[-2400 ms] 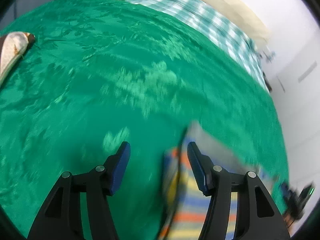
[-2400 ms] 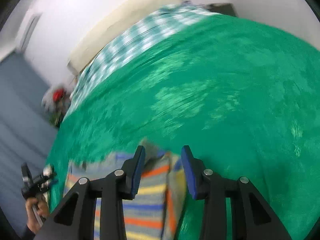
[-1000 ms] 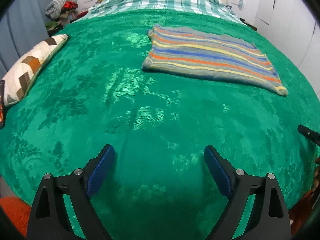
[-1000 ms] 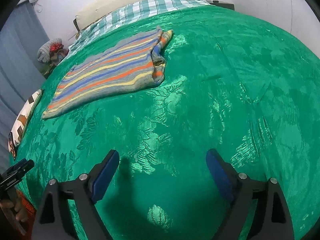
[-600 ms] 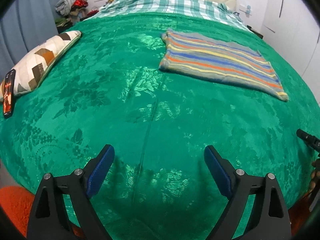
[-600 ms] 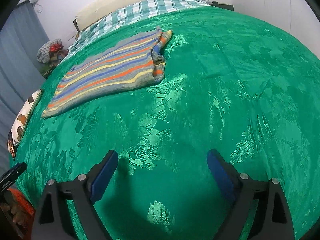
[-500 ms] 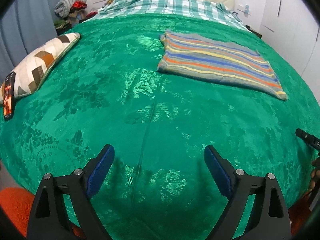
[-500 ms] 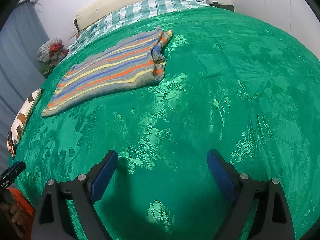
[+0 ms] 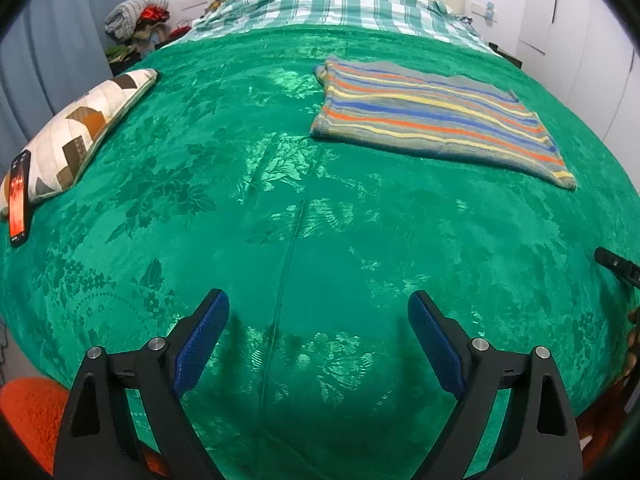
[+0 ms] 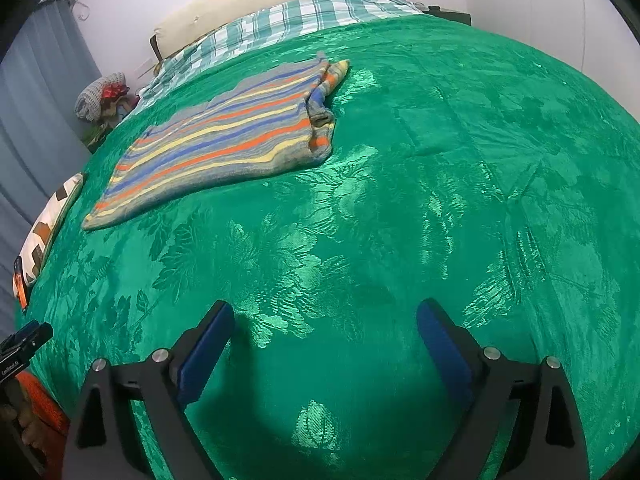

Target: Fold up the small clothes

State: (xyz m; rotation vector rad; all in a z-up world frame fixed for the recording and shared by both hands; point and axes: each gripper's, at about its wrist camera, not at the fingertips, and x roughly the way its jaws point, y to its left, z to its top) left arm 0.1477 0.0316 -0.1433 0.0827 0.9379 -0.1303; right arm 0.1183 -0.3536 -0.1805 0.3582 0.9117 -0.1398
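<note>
A striped garment point(image 9: 432, 120) in grey, blue, orange and yellow lies folded flat on the green bedspread point(image 9: 280, 200), far from both grippers. In the right wrist view the garment point(image 10: 224, 136) lies at upper left, with a bunched fold at its right end. My left gripper point(image 9: 318, 332) is open and empty, held above the near edge of the bed. My right gripper point(image 10: 325, 340) is open and empty too, also near the bed's front edge.
A patterned cushion point(image 9: 84, 132) lies at the bed's left side with a phone point(image 9: 19, 196) leaning on it. A checked sheet point(image 9: 332, 12) and pale headboard are at the far end. A pile of clothes point(image 9: 136, 16) sits beyond the bed's left corner.
Both grippers let go of the striped garment, opened wide and drew back to the near edge of the bed. In the last half second little has moved.
</note>
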